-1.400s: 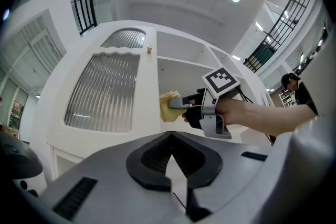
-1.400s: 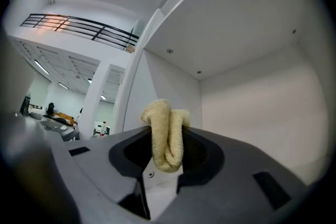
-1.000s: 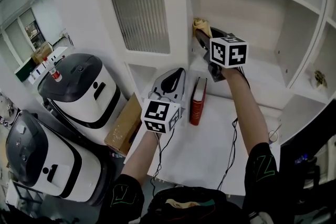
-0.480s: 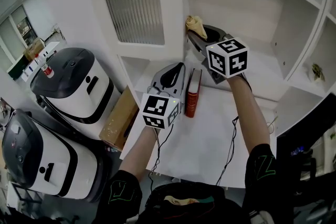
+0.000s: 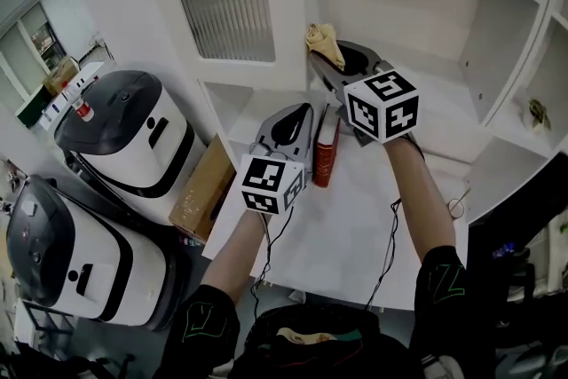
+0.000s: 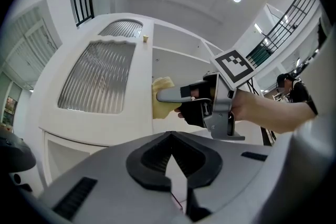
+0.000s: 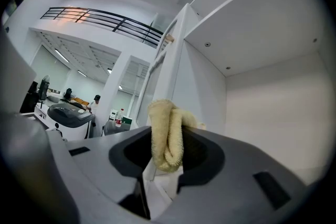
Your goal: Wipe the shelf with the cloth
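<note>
Cloth, a soft yellow terry rag, is riding at 12 o'clock in the head view, pinched at the tips of the right gripper against the left wall of the white shelf. The left gripper is waiting at 7 o'clock of it, jaws together on nothing, just beside a red book lying on the desk. It looks light and limp, likely to fold under pressure and not to slip, so a pinch on the bunched middle should be leaving enough pile free to wipe.

From the left gripper view, the cloth is pressing on the upright just at 3 o'clock of the ribbed cabinet door, with the right gripper's fingers closed over it.

From the right gripper view, the cloth is hanging doubled over, clamped between the jaws, with the bare shelf wall at 3 o'clock.

Compared with a second ago, more of the cloth is showing beyond the jaw tips, and the right gripper's marker cube is sitting lower in the head view; the left gripper is staying beside the book.
</note>
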The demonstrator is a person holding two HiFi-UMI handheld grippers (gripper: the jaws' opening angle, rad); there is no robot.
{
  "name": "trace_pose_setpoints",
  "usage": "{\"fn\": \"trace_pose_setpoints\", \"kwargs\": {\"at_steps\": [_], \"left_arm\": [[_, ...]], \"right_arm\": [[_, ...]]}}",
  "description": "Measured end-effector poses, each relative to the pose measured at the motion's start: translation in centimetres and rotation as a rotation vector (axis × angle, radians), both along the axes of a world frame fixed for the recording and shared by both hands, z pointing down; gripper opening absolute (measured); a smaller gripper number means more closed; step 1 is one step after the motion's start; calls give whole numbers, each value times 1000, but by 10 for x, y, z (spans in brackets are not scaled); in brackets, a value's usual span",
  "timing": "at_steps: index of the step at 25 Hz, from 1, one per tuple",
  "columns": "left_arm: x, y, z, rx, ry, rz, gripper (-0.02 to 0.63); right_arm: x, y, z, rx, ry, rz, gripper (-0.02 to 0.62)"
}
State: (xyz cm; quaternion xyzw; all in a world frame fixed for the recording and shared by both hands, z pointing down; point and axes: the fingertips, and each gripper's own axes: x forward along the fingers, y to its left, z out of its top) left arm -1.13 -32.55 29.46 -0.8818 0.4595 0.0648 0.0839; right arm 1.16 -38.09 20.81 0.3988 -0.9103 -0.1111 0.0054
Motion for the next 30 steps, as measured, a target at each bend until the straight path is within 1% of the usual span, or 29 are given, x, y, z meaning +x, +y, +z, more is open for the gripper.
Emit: {"fn": "trace_pose_setpoints", "kwargs": {"at_steps": [4,7,13,15,18,21,25,27,30], "left_arm": [[0,5,4,-11,-9,-16,0],[1,8,6,-20,-25,-12,-1],[-6,7,8,-21,-46,-19,-2],[-5,5,7,-16,-46,-9,-1],[-3,1,5,-9,-41,9,-2],[-5,-3,8,-12,-25,27,-2],[-4,-8,16,-26,0,62,-1],[-4,-10,21,-33,12,79,0],[-7,-16,27,-48,45,95,-2]], "right_arm": [[-3,12,2,3,-26,-32,124],[-3,21,4,5,-54,-56,124],[1,38,4,10,-119,-126,124],[8,39,-1,29,-113,-107,124],[18,30,-5,47,-88,-44,124],[28,18,0,50,-38,34,124],[40,0,13,33,84,149,124],[40,-9,21,23,167,197,124],[34,-19,38,29,344,270,124]]}}
